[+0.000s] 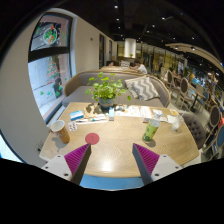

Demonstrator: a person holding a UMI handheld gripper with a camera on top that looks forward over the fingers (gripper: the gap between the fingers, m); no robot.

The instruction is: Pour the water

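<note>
We face a café-like room with a sofa behind a round wooden table [115, 150]. At ten o'clock of the table stands a cup [62, 131], likely kept at the rim for an easy reach. A pink coaster [92, 139] lies nearer the middle, a potted plant [106, 91] at twelve o'clock. At two o'clock stands a green bottle [151, 130], probably our water source. Our gripper [112, 163] hangs short of the table, its fingers apart and holding nothing.
</note>
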